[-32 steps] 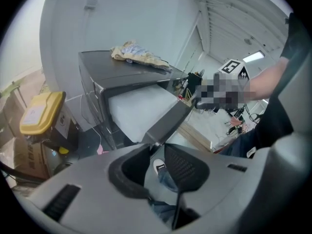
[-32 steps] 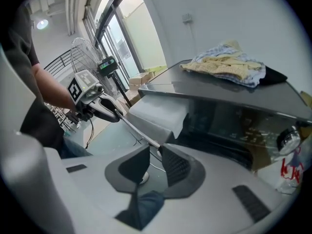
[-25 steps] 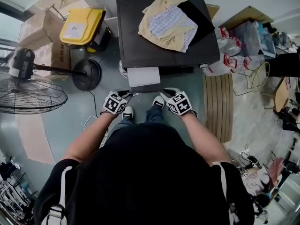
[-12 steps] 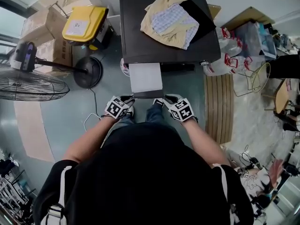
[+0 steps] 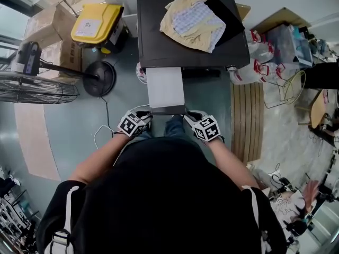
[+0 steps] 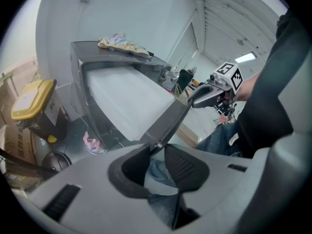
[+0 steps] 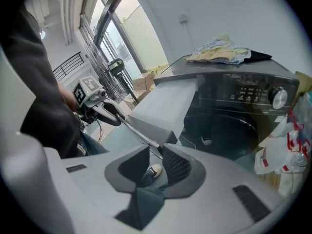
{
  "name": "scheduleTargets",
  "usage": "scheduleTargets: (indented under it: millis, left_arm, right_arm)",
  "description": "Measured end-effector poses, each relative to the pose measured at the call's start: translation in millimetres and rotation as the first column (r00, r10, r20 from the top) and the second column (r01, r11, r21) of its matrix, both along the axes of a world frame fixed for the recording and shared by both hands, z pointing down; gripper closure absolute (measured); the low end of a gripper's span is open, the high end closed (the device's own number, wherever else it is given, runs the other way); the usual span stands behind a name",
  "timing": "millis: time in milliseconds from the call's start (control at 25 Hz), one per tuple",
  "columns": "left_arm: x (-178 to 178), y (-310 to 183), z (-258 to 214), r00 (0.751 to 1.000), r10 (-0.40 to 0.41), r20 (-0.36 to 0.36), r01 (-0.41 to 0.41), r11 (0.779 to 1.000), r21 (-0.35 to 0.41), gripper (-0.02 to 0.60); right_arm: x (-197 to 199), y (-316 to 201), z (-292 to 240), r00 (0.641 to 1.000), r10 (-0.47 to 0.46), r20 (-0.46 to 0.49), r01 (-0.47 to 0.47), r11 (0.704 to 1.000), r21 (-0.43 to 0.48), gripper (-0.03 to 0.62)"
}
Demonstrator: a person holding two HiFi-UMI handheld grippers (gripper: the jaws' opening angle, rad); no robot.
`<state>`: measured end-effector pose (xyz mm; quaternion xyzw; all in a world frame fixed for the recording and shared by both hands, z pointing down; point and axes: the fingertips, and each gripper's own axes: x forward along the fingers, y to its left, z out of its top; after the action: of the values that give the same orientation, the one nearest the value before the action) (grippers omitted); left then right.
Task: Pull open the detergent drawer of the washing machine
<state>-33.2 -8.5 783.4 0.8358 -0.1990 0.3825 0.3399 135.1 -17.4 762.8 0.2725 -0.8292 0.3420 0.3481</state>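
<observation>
The dark washing machine stands ahead of me with its detergent drawer drawn far out toward my legs, white on top with a grey front panel. My left gripper is shut on the panel's left end. My right gripper is shut on its right end. In the left gripper view the panel's corner edge sits pinched between the pads of the left gripper, and the drawer runs back to the machine. The right gripper view shows the right gripper clamped on the opposite corner of the drawer.
Crumpled clothes lie on the machine's top. A floor fan, a yellow-lidded bin and cardboard boxes stand at the left. Plastic bags and a slatted wooden board are at the right. My feet are under the drawer.
The drawer has slid further out of the machine. Both grippers have moved back toward my body, still holding the front panel's two ends.
</observation>
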Motion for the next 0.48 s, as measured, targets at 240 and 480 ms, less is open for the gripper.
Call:
scheduleTargets:
  millis: [240,480]
  left_arm:
    - [0.7,8.0,0.3,1.000,0.011,-0.014,-0.011,1.000,-0.015,0.483]
    - [0.7,10.1,4.8,0.999,0.032,-0.021,-0.032,0.999,-0.033,0.483]
  right_arm:
    - [1.5,8.0,-0.9,1.000,0.023,0.013,-0.023,1.000,-0.013,0.511]
    - [1.0,10.1,4.5,1.000,0.017,0.014,-0.017,0.999,-0.029,0.511]
